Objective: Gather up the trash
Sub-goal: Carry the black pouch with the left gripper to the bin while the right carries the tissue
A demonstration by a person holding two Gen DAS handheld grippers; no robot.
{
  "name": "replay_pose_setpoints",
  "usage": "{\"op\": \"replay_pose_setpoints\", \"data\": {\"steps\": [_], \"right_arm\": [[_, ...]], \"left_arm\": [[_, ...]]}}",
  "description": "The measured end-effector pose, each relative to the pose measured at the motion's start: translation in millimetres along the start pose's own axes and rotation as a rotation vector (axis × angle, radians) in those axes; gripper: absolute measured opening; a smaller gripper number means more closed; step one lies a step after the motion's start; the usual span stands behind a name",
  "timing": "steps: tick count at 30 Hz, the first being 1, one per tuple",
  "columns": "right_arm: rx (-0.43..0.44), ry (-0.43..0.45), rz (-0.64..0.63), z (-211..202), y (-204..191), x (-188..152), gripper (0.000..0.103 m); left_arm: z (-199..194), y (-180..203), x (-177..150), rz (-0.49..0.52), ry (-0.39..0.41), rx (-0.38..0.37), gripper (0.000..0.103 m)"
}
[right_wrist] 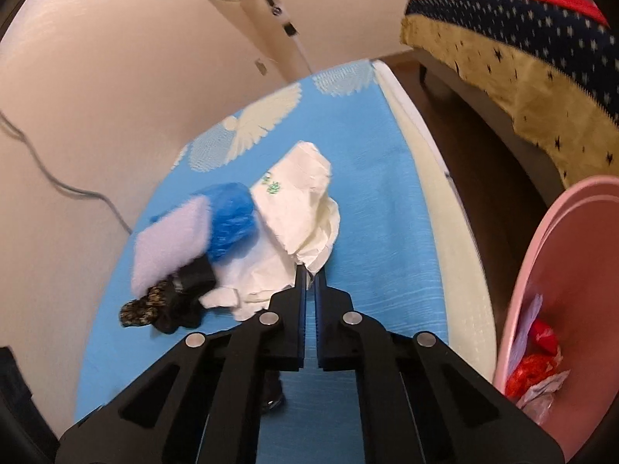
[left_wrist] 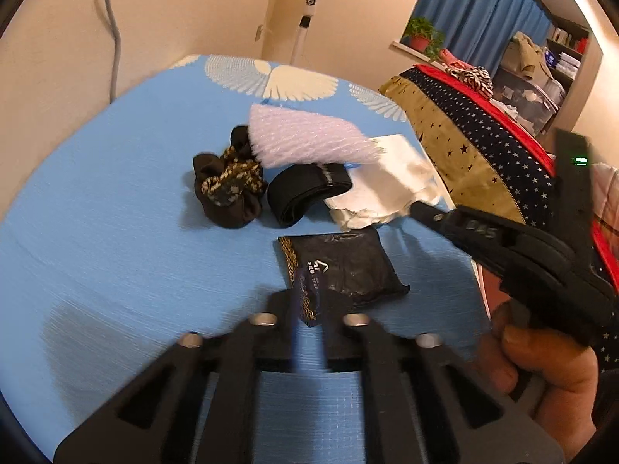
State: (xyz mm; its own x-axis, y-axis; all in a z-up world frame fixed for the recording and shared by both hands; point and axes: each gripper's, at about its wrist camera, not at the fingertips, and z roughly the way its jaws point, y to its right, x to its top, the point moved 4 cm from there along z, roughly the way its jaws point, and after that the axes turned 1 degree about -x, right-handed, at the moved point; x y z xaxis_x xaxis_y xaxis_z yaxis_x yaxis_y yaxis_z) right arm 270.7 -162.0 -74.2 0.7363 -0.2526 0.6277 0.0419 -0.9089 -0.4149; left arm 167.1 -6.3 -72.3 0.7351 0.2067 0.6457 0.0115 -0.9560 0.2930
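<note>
A black foil packet (left_wrist: 348,263) with a gold edge lies on the blue tablecloth (left_wrist: 116,193). Its near corner sits between the fingers of my left gripper (left_wrist: 309,303), which is shut on it. A crumpled white plastic bag (left_wrist: 387,185) (right_wrist: 305,208) lies further right. My right gripper (right_wrist: 309,270) is shut on that bag's near edge, and from the left wrist its tip (left_wrist: 417,207) shows pinching the bag. A lilac foam sheet (left_wrist: 305,139) (right_wrist: 170,243) and a blue plastic bag (right_wrist: 232,220) lie behind.
A patterned dark cloth bundle (left_wrist: 228,185) (right_wrist: 151,305) and a black band roll (left_wrist: 309,189) lie mid-table. A pink bin (right_wrist: 572,270) holding red and white scraps stands right of the table edge. A bed with a starry cover (left_wrist: 483,143) and a fan (left_wrist: 305,19) stand beyond.
</note>
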Motion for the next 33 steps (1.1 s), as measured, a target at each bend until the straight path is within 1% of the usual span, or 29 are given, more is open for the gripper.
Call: {"op": "replay_pose_setpoints", "data": {"steps": [1, 2, 4, 5, 7, 8, 10, 12, 13, 14, 15, 16, 17, 18, 23, 25, 27, 33], "right_arm": [[-0.004, 0.018, -0.019, -6.4, -2.5, 1.2, 0.003], [-0.005, 0.035, -0.032, -13.6, -4.2, 2.1, 0.003], [-0.015, 0.060, -0.044, -26.4, -4.2, 3.4, 0.002], [-0.022, 0.071, -0.047, -33.4, -3.0, 3.5, 0.002], [-0.031, 0.090, -0.050, -47.5, 0.7, 3.7, 0.002], [-0.036, 0.099, -0.049, -54.3, 3.4, 4.2, 0.002], [-0.043, 0.114, -0.047, -66.7, 8.1, 5.3, 0.002], [-0.046, 0.118, -0.049, -78.5, 12.1, 5.8, 0.002], [-0.049, 0.119, -0.052, -82.1, 13.4, 5.6, 0.002], [-0.053, 0.120, -0.055, -86.1, 15.3, 4.9, 0.002], [-0.055, 0.121, -0.056, -90.4, 17.1, 4.0, 0.002], [-0.058, 0.120, -0.059, -95.4, 18.4, 2.5, 0.002], [-0.060, 0.118, -0.064, -100.6, 19.3, 0.5, 0.002], [-0.062, 0.117, -0.073, -106.5, 19.3, -1.2, 0.002], [-0.079, 0.121, -0.111, -128.6, 15.7, -5.5, 0.002], [-0.087, 0.131, -0.114, -139.7, 16.8, -7.8, 0.002], [-0.096, 0.140, -0.116, -149.8, 18.4, -10.1, 0.002], [-0.139, 0.177, -0.150, -180.1, 17.5, -16.7, 0.002]], "left_arm": [[0.5, 0.2, -0.4, -0.007, 0.001, 0.000, 0.043], [1.0, 1.3, 0.0, -0.012, 0.001, 0.001, 0.049], [5.8, 8.2, 1.0, -0.008, -0.012, -0.002, 0.054], [8.1, 10.3, 1.4, -0.005, -0.017, 0.000, 0.062], [13.5, 16.9, 1.4, 0.004, -0.029, 0.022, 0.073], [16.3, 18.5, 0.7, 0.007, -0.038, 0.032, 0.074], [26.1, 21.6, -3.3, 0.023, -0.084, 0.063, 0.074], [28.3, 26.2, -4.9, 0.056, -0.088, 0.100, 0.073], [28.5, 28.5, -6.0, 0.072, -0.090, 0.114, 0.068], [27.7, 29.2, -6.7, 0.077, -0.087, 0.113, 0.049], [26.3, 29.4, -7.7, 0.086, -0.083, 0.133, 0.042], [25.2, 28.2, -7.5, 0.085, -0.083, 0.124, 0.024], [24.2, 27.5, -8.0, 0.077, -0.085, 0.100, 0.012], [22.6, 26.7, -8.8, 0.061, -0.088, 0.067, 0.012], [11.9, 25.9, -13.3, 0.055, -0.062, 0.029, 0.007], [0.5, 26.7, -13.1, 0.040, -0.022, -0.006, 0.007], [-12.8, 29.0, -11.2, 0.048, 0.017, -0.016, 0.007], [-42.2, 33.4, -9.0, 0.071, 0.080, -0.029, 0.007]]}}
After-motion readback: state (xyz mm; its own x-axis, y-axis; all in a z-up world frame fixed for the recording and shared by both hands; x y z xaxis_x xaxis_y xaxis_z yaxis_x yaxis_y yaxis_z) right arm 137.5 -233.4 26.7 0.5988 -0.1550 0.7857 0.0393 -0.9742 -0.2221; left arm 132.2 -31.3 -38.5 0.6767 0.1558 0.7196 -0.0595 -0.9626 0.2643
